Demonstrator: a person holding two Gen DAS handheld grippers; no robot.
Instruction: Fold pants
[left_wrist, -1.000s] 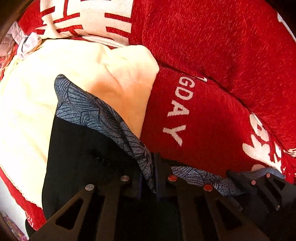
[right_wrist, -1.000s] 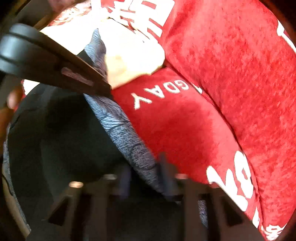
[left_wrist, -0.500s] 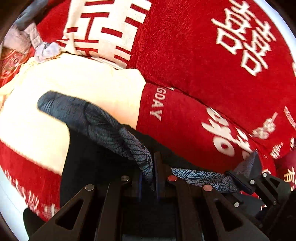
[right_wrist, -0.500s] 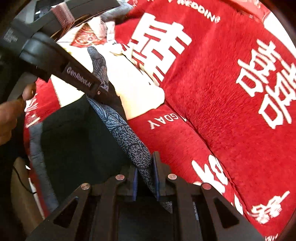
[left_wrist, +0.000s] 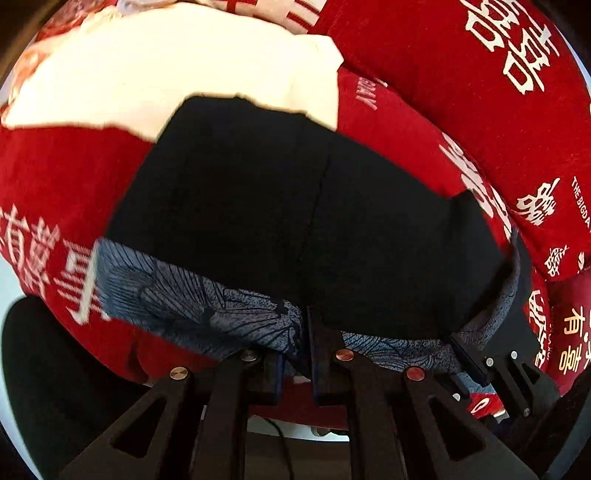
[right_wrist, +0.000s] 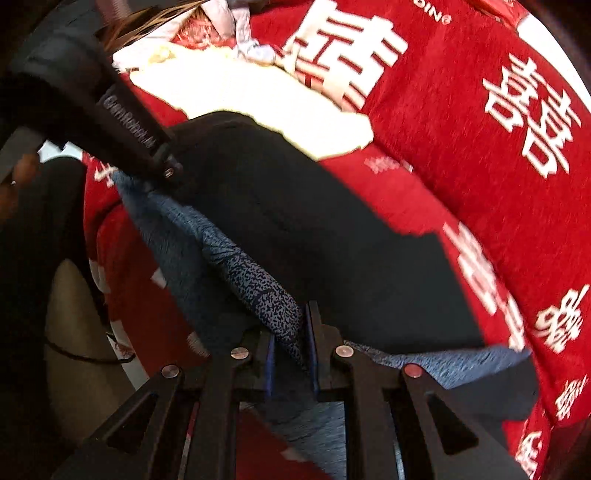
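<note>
The pants (left_wrist: 295, 221) are black with a blue-grey patterned waistband (left_wrist: 192, 302). They lie stretched over the red sofa seat (left_wrist: 48, 177). My left gripper (left_wrist: 295, 343) is shut on the waistband near the seat's front edge. My right gripper (right_wrist: 291, 339) is shut on the same band (right_wrist: 258, 284) further along; it shows at the lower right of the left wrist view (left_wrist: 491, 362). The left gripper shows at the upper left of the right wrist view (right_wrist: 129, 125), also on the band. The black cloth (right_wrist: 314, 229) spreads flat away from both grippers.
A cream cushion (left_wrist: 166, 74) lies behind the pants. Red sofa back cushions with white characters (left_wrist: 498, 74) rise at the right. Crumpled clothes (right_wrist: 236, 33) lie at the far end. The sofa's front edge and floor (right_wrist: 74, 332) are below the grippers.
Both grippers have pulled the waistband back toward the sofa's front edge. The black pants now lie spread flat over the seat instead of hanging bunched between the grippers.
</note>
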